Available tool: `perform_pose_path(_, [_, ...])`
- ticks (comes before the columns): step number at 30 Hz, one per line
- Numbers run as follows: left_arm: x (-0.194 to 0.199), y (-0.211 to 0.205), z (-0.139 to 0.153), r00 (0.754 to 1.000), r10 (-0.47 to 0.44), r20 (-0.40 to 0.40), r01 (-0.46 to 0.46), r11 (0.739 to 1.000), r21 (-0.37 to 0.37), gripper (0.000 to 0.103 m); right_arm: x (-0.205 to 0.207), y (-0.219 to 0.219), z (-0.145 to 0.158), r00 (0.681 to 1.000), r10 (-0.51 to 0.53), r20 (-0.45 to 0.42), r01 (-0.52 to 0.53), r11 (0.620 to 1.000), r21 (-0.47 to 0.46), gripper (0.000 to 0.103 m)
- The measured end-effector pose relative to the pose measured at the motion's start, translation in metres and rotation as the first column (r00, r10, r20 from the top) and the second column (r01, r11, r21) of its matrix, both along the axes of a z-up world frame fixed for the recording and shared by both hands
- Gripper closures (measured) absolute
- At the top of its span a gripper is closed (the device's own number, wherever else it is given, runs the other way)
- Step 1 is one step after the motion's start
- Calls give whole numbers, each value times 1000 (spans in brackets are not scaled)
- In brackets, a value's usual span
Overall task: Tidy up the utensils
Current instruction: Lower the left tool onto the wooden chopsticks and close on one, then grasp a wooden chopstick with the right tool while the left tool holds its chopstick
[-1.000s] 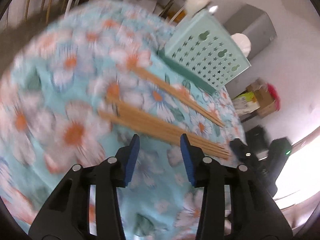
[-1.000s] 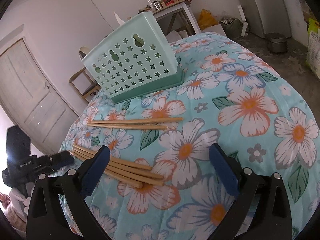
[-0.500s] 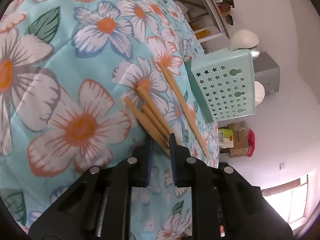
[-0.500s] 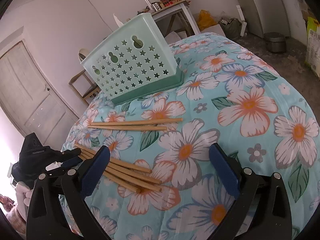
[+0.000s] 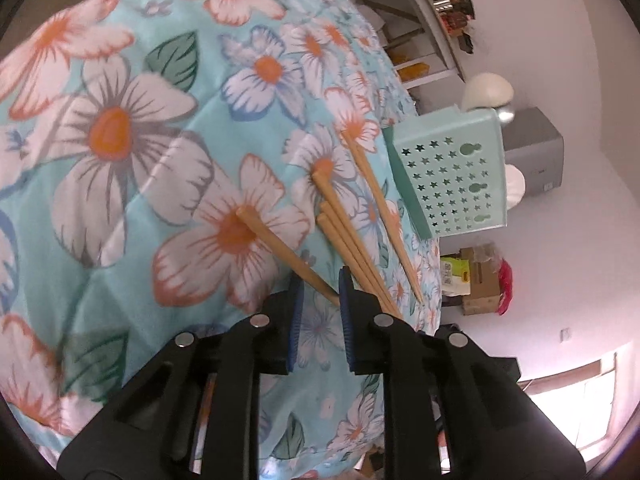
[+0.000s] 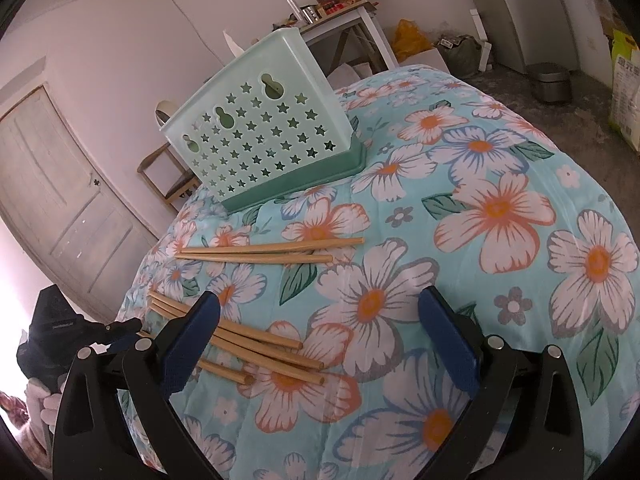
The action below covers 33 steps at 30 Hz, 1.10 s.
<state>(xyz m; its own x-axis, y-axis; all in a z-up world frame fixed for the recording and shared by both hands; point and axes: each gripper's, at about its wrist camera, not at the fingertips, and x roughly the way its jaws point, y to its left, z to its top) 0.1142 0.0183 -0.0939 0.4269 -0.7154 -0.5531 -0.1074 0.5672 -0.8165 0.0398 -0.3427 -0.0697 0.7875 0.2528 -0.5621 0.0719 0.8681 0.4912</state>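
Observation:
Several wooden chopsticks lie on the flowered cloth. The thin end of one chopstick (image 5: 276, 240) sits slantwise between the pads of my left gripper (image 5: 320, 284) and touches both. The jaws are opening slightly. That chopstick is swung away from the bundle (image 5: 352, 240) beside it. In the right wrist view it lies lowest (image 6: 228, 372), below the bundle (image 6: 264, 346), with the left gripper (image 6: 120, 330) at the table's left edge. My right gripper (image 6: 320, 336) hangs wide open over the cloth with nothing between its fingers. A mint star-cut basket (image 6: 260, 136) stands at the back.
A separate pair of chopsticks (image 6: 268, 250) lies between the bundle and the basket (image 5: 452, 176). The table's rounded edge drops away on the left. Behind are a door (image 6: 52, 200), a chair and a cluttered side table (image 6: 340, 12).
My left gripper rolled, sank toward the bundle and narrowed its jaws around the thin ends. One chopstick has swung apart from the others. The right gripper stayed still.

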Motion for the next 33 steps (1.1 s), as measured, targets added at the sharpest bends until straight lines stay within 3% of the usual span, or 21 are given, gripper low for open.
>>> perform_pose_path(3, [2,-3,-1,1000,6,-8,-6,1000,-15,77,0,0,0,1000,-2,4,2,1000,3,6])
perform_pose_path(9, [10,-14,3,999,43,-30,-42,999,28,77,-3,3,-1,1000,-4,14,4,1000,-21,6])
perform_pose_path(14, [13,-23,5,995,93,-32,-90,992,84,87,-3,4,0,1000,22,0,-22,999,-32,6])
perform_pose_path(17, [14,-23,3,995,96,-19,-95,992,80,87,-1,0,6,998,51,-35,-52,999,-17,7])
perform_pose_path(21, [9,-22,6,997,60,49,-65,991,116,87,1,3,28,995,97,-11,-97,994,-46,22])
perform_pose_path(24, [0,-24,11,991,15,132,-40,982,182,87,10,15,49,984,178,18,-176,981,-81,32])
perform_pose_path(28, [-12,-25,17,973,-37,226,-25,964,265,85,40,52,72,932,362,24,-356,924,-137,45])
perform_pose_path(31, [-16,-21,16,968,-36,247,-30,965,261,85,66,92,76,857,514,-9,-509,845,-166,53])
perform_pose_path(33, [-18,-19,16,966,-37,257,-31,966,257,85,85,124,74,792,609,-51,-606,773,-186,58])
